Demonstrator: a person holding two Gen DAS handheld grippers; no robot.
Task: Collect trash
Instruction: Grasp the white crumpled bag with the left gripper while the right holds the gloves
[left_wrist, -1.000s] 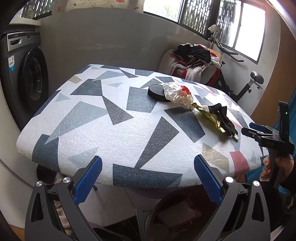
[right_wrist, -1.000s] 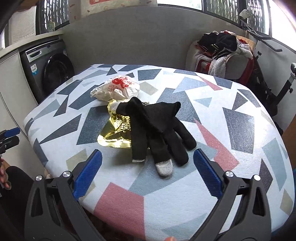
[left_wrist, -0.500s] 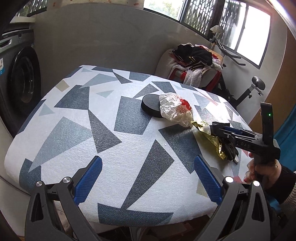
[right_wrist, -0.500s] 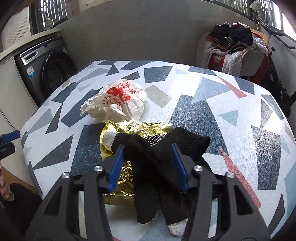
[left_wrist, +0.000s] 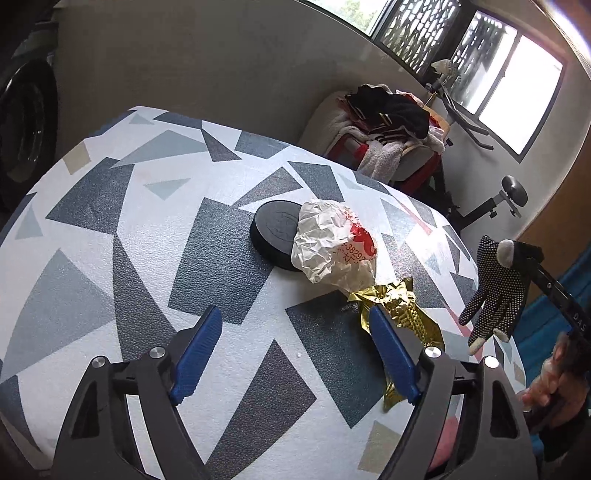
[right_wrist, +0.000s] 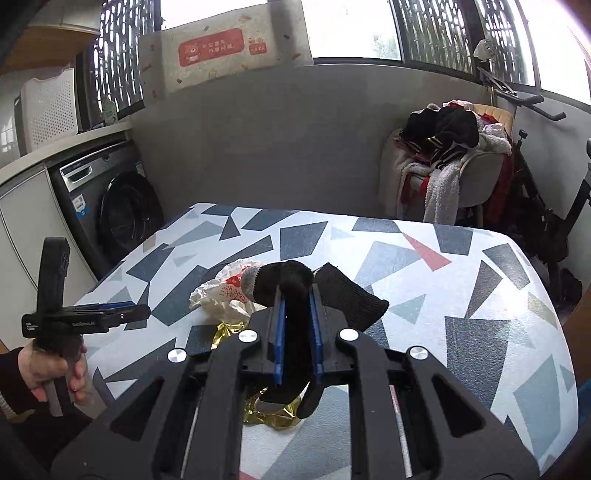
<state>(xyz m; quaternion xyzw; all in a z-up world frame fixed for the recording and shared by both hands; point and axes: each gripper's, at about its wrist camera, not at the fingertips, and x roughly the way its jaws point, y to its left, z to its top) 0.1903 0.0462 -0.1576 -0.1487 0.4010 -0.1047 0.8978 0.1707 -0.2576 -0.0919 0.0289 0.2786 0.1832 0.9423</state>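
Observation:
My right gripper (right_wrist: 296, 295) is shut on a black glove (right_wrist: 295, 282) and holds it lifted off the table; the glove hangs from it in the left wrist view (left_wrist: 496, 293). A crumpled white paper wrapper with red print (left_wrist: 332, 240) and a gold foil wrapper (left_wrist: 400, 308) lie on the patterned table (left_wrist: 110, 221). They show below the glove in the right wrist view: paper (right_wrist: 221, 291), foil (right_wrist: 225, 330). My left gripper (left_wrist: 295, 317) is open, low over the table, its right finger (left_wrist: 391, 350) beside the foil.
A black round disc (left_wrist: 275, 230) lies against the paper wrapper. A washing machine (right_wrist: 110, 206) stands at the left. A chair piled with clothes (right_wrist: 447, 162) and an exercise bike (right_wrist: 535, 184) stand behind the table by the grey wall.
My right gripper has closed on the black glove and lifted it off the foil. My left gripper has moved forward over the table toward the foil and paper, jaws somewhat narrower.

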